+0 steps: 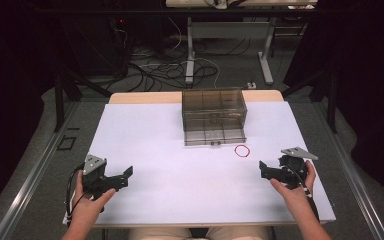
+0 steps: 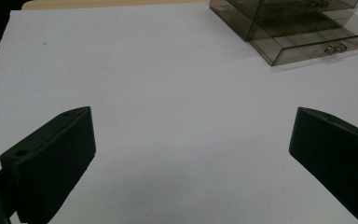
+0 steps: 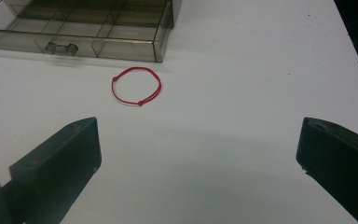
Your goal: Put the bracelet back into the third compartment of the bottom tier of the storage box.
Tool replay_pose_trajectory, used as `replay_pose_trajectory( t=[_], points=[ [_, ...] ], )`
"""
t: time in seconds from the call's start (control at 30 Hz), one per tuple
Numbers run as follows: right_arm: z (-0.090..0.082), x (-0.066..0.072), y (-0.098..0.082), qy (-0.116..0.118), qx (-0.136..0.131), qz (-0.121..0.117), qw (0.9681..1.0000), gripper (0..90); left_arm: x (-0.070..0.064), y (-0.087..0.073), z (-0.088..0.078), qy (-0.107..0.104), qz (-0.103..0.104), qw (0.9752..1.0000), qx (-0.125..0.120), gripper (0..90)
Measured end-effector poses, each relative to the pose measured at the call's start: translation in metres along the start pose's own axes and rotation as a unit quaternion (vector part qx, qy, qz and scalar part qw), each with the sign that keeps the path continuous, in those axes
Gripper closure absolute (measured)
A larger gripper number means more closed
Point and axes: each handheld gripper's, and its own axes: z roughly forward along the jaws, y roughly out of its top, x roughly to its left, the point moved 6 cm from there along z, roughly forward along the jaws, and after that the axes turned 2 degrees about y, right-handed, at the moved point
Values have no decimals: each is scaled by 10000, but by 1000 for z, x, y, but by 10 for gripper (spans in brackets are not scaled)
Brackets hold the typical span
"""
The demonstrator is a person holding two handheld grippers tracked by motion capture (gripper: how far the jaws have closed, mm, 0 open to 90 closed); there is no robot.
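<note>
I have both grippers low over the white surface [image 1: 180,175], one at each near corner. My left gripper [image 1: 122,178] sits at about 8 o'clock from the middle of the surface, its jaws spread wide with nothing between them; in the left gripper view I see bare white between the two black jaws, the smoky clear drawer box [image 2: 289,28] up at 1 o'clock and a sliver of red at the far right edge.

My right gripper [image 1: 266,170] sits at about 4 o'clock from the middle, jaws likewise spread wide and holding nothing. The red string loop [image 3: 136,86] lies flat on the surface ahead of these jaws, at roughly 11 o'clock in the right gripper view, nearer the jaw on that view's left than the other, and clear of both. It lies just in front of the drawer box, beside the box's near right corner, not touching it as far as I can tell.

From the high view the loop is at 10 o'clock from my right gripper, near it, and well apart from my left. The box's bottom drawer stands slightly pulled out toward me.
</note>
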Motion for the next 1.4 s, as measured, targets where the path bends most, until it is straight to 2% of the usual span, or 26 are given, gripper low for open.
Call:
replay_pose_trajectory(
  t=[0.23,0.63,1.0,1.03,1.13,1.2,1.4],
  points=[
    [1,3,0,58,18,-162,9998,0,-3,-1,-1,6,62,10000,18,3],
    [3,4,-2,155,120,-184,9996,15,-5,-1,-1,2,144,9999,22,3],
    [4,10,-2,238,295,-272,9989,67,-5,-1,-2,14,130,9999,-4,4],
    [4,10,-2,206,338,-369,9985,82,-5,-1,-2,28,155,9999,-8,4],
    [5,11,-2,223,376,-372,9984,117,-5,-1,-2,24,140,9999,-6,4],
    [5,11,-1,216,428,-471,9977,143,-5,-2,-3,30,140,9999,-7,4],
    [6,11,0,230,528,-510,9970,146,-5,-2,-3,21,102,9999,-14,4]
  ],
)
